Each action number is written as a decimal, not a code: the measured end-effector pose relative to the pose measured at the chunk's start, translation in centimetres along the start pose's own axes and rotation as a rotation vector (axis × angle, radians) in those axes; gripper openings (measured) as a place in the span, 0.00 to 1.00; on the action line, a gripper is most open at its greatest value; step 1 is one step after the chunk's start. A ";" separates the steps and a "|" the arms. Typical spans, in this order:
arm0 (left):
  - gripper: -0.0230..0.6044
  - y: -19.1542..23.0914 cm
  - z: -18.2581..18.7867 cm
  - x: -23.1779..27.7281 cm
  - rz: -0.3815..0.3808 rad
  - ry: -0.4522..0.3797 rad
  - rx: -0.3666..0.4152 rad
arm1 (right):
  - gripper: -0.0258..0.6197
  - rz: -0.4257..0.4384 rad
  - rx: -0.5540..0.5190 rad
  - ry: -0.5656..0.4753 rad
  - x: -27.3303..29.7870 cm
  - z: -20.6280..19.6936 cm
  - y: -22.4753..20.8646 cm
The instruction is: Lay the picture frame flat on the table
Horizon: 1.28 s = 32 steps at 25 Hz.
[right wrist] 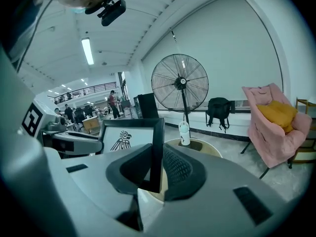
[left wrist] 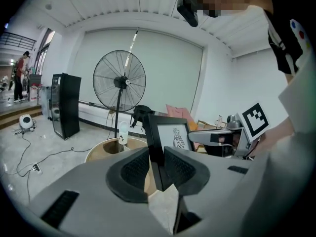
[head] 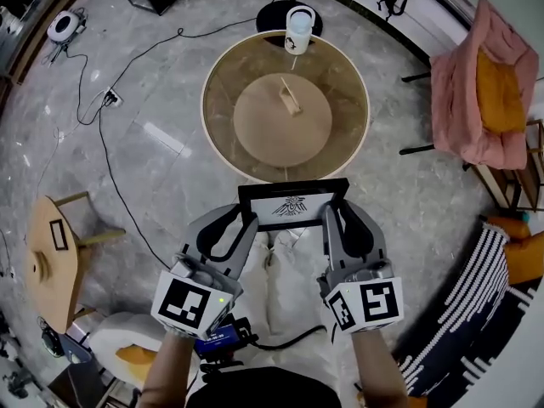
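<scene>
- Clamping the picture frame (head: 293, 203) by its side edges, the left gripper (head: 246, 221) and right gripper (head: 330, 215) hold it in the air, just short of the round table (head: 353, 92);
- both gripper views show the pads pressed on the black frame edge; they also show a standing fan (left wrist: 119, 80);
- only the head view shows the tabletop: a bottle (head: 298, 29) at the far rim, a small wooden piece (head: 291, 96) near the middle; cables (head: 127, 66) cross the grey floor; a pink-draped chair (head: 476, 92) stands to the right.

Place: large open indoor hall, used like a lab or studio.
Floor: grey polished tiles (head: 170, 83), power strip (head: 110, 99) far left.
Far side: tall pedestal fan (right wrist: 179, 83), mezzanine railing (right wrist: 89, 89).
Furniture: round table (head: 212, 134), pink armchair (head: 476, 92) right.
</scene>
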<state>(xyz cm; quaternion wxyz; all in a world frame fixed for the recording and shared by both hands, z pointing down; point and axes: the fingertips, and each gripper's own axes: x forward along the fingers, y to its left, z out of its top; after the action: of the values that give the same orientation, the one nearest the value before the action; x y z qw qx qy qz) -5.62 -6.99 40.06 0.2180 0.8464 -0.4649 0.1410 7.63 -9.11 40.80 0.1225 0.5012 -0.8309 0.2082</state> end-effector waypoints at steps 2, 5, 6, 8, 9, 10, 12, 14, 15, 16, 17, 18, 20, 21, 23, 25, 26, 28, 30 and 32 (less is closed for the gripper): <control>0.21 0.8 -0.9 0.6 0.007 0.012 0.004 | 0.18 0.002 0.002 0.012 0.7 -0.8 -0.1; 0.21 1.5 -2.3 1.6 0.005 0.030 -0.016 | 0.18 -0.001 0.009 0.031 1.9 -2.1 -0.6; 0.21 1.7 -2.7 2.1 0.006 0.032 -0.022 | 0.18 -0.004 0.013 0.037 2.3 -2.5 -0.8; 0.21 2.3 -3.3 2.9 0.011 0.036 -0.015 | 0.18 -0.009 0.018 0.045 3.3 -3.3 -1.3; 0.21 2.6 -3.7 3.3 0.012 0.040 -0.012 | 0.18 -0.012 0.018 0.048 3.7 -3.7 -1.5; 0.21 2.7 -4.2 3.6 0.012 0.044 -0.013 | 0.18 -0.014 0.019 0.051 4.0 -4.1 -1.6; 0.21 2.8 -5.1 4.0 0.009 0.048 -0.025 | 0.18 -0.014 0.025 0.059 4.5 -5.1 -1.8; 0.21 3.0 -5.9 4.7 0.005 0.057 -0.045 | 0.18 -0.014 0.037 0.071 5.0 -6.2 -2.1; 0.21 3.3 -6.5 5.0 0.002 0.063 -0.045 | 0.18 -0.016 0.043 0.080 5.3 -6.7 -2.3; 0.21 3.7 -7.1 5.4 -0.001 0.071 -0.038 | 0.18 -0.019 0.049 0.089 5.7 -7.3 -2.5; 0.21 4.1 -7.7 5.8 -0.004 0.076 -0.031 | 0.18 -0.023 0.056 0.096 6.2 -7.8 -2.7; 0.21 4.4 -8.2 6.2 -0.007 0.076 -0.029 | 0.18 -0.024 0.063 0.102 6.7 -8.4 -2.9; 0.21 5.0 -9.0 7.2 -0.015 0.072 -0.032 | 0.18 -0.032 0.082 0.112 7.6 -9.6 -3.4; 0.21 5.2 -9.5 7.7 -0.019 0.075 -0.033 | 0.18 -0.040 0.093 0.119 8.0 -10.2 -3.7; 0.21 5.9 -10.7 9.1 -0.024 0.090 -0.035 | 0.18 -0.056 0.108 0.132 9.1 -11.5 -4.5; 0.21 6.6 -11.9 10.4 -0.026 0.105 -0.039 | 0.18 -0.065 0.114 0.142 10.4 -12.7 -5.3; 0.21 6.9 -12.4 11.0 -0.027 0.111 -0.041 | 0.18 -0.069 0.117 0.146 10.9 -13.3 -5.6; 0.21 7.6 -13.5 12.1 -0.025 0.122 -0.051 | 0.18 -0.077 0.118 0.154 12.0 -14.4 -6.1; 0.20 8.4 -14.5 13.2 -0.018 0.128 -0.067 | 0.18 -0.084 0.114 0.160 13.1 -15.4 -6.6; 0.20 9.1 -15.5 14.2 -0.013 0.134 -0.075 | 0.18 -0.090 0.112 0.166 14.2 -16.4 -7.1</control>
<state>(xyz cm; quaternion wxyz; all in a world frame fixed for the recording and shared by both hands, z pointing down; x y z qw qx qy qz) -6.35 -13.84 61.91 0.2811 0.8295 -0.4486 0.1782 7.20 -15.43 62.73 0.1718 0.5250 -0.7817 0.2895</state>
